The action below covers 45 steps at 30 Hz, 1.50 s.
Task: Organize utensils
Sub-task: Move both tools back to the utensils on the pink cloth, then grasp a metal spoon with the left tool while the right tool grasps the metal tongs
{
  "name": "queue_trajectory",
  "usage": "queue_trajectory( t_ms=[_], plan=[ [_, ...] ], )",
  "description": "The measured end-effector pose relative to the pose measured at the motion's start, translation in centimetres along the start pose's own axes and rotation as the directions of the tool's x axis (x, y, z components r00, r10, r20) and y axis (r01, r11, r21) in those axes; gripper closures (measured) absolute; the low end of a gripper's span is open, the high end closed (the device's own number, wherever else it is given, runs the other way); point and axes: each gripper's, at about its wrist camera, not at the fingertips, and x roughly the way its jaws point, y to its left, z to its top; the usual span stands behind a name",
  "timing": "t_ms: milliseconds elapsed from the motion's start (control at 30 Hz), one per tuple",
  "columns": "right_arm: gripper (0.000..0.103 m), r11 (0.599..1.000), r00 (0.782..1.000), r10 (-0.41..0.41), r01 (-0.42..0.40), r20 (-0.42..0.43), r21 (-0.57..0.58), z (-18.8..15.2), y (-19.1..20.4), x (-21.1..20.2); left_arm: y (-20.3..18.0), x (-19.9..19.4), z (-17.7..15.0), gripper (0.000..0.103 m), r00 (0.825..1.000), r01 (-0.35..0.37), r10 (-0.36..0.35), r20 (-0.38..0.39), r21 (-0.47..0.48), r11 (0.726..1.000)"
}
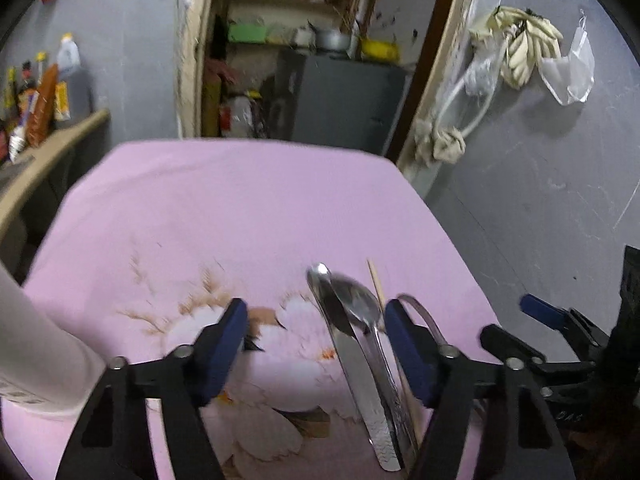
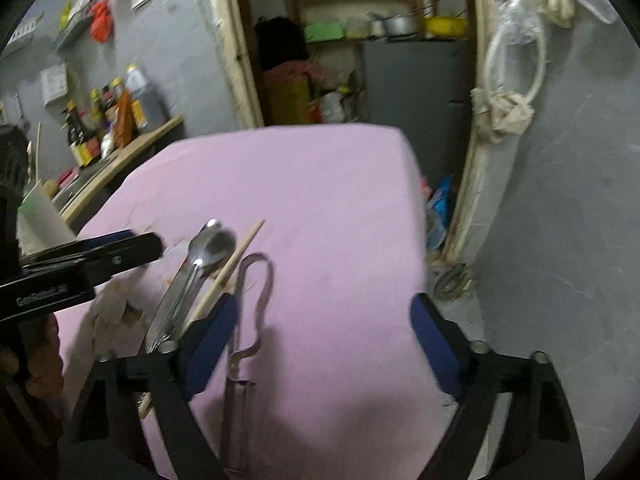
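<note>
Left wrist view: table (image 1: 248, 200) under a pink floral cloth. Left tongs (image 1: 314, 344) spread wide, grasping nothing, low over the near edge. Between their blue pads (image 1: 224, 350), toward the right one, lies a bundle of utensils: butter knife (image 1: 352, 364), spoon (image 1: 360, 308) resting on it, wooden chopstick (image 1: 378, 284) just beside, and part of a bent metal piece (image 1: 424, 316) behind the right pad. White cylinder (image 1: 44, 352), likely a holder, at the near left edge. Right tongs (image 1: 560, 320) visible off the right edge.

Right wrist view: right tongs (image 2: 320, 340) released wide, empty, above bare cloth near the near edge. Knife (image 2: 170, 300), spoon (image 2: 212, 248) and chopstick (image 2: 232, 270) lie together left of the left pad; the bent metal utensil (image 2: 260, 300) just inside it. Left tongs (image 2: 120, 252) enter from the left.

Step judged: approach before the first pick-up; all utensils on the table. Next move calls for closing on one handle.
</note>
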Motion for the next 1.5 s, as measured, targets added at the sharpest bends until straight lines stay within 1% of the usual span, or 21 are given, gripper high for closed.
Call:
queue_trajectory(
  t_ms=[33,67,100,167,200,233,267,300,367,567,633,667,767,933,1000,1067,1133,1200,1333,1500],
  plan=[
    [0.040,1.000,1.000,0.013,-0.013,-0.013,-0.005,-0.1,0.2,0.3,0.0,0.2,-0.1,0.046,1.000,0.014,-0.014,-0.010,-0.005,1.000],
    [0.045,1.000,0.999,0.024,-0.024,-0.022,-0.009,-0.2,0.3,0.6,-0.1,0.5,-0.2,0.052,0.999,0.031,-0.032,-0.022,-0.011,0.999],
    [0.047,0.999,0.999,0.042,-0.043,-0.033,-0.017,-0.4,0.4,0.9,-0.1,0.8,-0.3,0.057,0.998,0.045,-0.045,-0.033,-0.015,0.999],
    [0.054,0.996,0.996,0.077,-0.079,-0.053,-0.038,-0.6,1.0,1.4,-0.1,1.2,-0.4,0.062,0.996,0.072,-0.073,-0.054,-0.024,0.997],
    [0.056,0.995,0.995,0.085,-0.088,-0.058,-0.047,-0.6,1.2,1.5,0.0,1.4,-0.5,0.066,0.994,0.084,-0.086,-0.062,-0.029,0.996],
    [0.059,0.994,0.994,0.091,-0.095,-0.066,-0.059,-0.7,1.5,1.6,0.1,1.7,-0.6,0.069,0.992,0.099,-0.101,-0.072,-0.037,0.994],
    [0.063,0.993,0.993,0.095,-0.100,-0.074,-0.067,-0.7,1.7,1.7,0.2,2.0,-0.7,0.074,0.989,0.116,-0.120,-0.086,-0.050,0.992],
    [0.064,0.992,0.992,0.095,-0.101,-0.082,-0.072,-0.7,1.9,1.9,0.2,2.3,-0.7,0.078,0.987,0.123,-0.128,-0.094,-0.058,0.991],
    [0.065,0.992,0.991,0.091,-0.099,-0.099,-0.076,-0.7,2.0,2.1,0.4,3.0,-0.7,0.081,0.982,0.142,-0.151,-0.115,-0.081,0.986],
    [0.065,0.993,0.991,0.081,-0.089,-0.108,-0.074,-0.9,2.0,2.2,0.2,3.7,-0.5,0.082,0.973,0.172,-0.184,-0.137,-0.096,0.980],
    [0.066,0.996,0.993,0.054,-0.061,-0.107,-0.071,-0.7,1.8,2.2,0.1,3.8,-0.4,0.082,0.972,0.175,-0.188,-0.144,-0.095,0.980],
    [0.069,0.997,0.994,0.039,-0.046,-0.104,-0.066,-0.7,1.6,2.2,0.0,3.8,-0.4,0.082,0.971,0.176,-0.188,-0.146,-0.091,0.980],
    [0.070,0.998,0.995,0.019,-0.024,-0.099,-0.053,-0.7,1.2,2.0,-0.3,3.6,-0.3,0.082,0.970,0.184,-0.194,-0.145,-0.083,0.979],
    [0.076,0.999,0.996,-0.036,0.032,-0.087,-0.037,-0.6,0.9,1.8,-0.6,3.3,-0.3,0.082,0.968,0.188,-0.196,-0.153,-0.065,0.980],
    [0.077,0.999,0.995,-0.049,0.048,-0.084,-0.016,-0.5,0.5,1.8,-0.9,3.2,-0.2,0.082,0.968,0.191,-0.196,-0.157,-0.046,0.980],
    [0.077,0.999,0.995,-0.044,0.045,-0.084,0.011,-0.5,0.0,1.7,-1.5,3.4,-0.2,0.082,0.969,0.180,-0.180,-0.172,-0.011,0.984],
    [0.077,0.999,0.996,-0.043,0.045,-0.083,0.020,-0.5,-0.2,1.8,-1.9,3.5,-0.1,0.087,0.971,0.167,-0.161,-0.177,0.019,0.986],
    [0.077,0.999,0.996,-0.042,0.044,-0.084,0.021,-0.6,-0.3,1.9,-2.3,3.7,0.0,0.091,0.973,0.149,-0.139,-0.184,0.043,0.988],
    [0.077,0.999,0.996,-0.041,0.043,-0.084,0.023,-0.7,-0.3,1.9,-2.9,4.0,0.4,0.094,0.974,0.129,-0.112,-0.196,0.077,0.989],
    [0.077,0.999,0.996,-0.040,0.042,-0.084,0.023,-0.7,-0.3,2.0,-2.9,3.7,0.3,0.096,0.977,0.114,-0.097,-0.187,0.079,0.990]
  ],
)
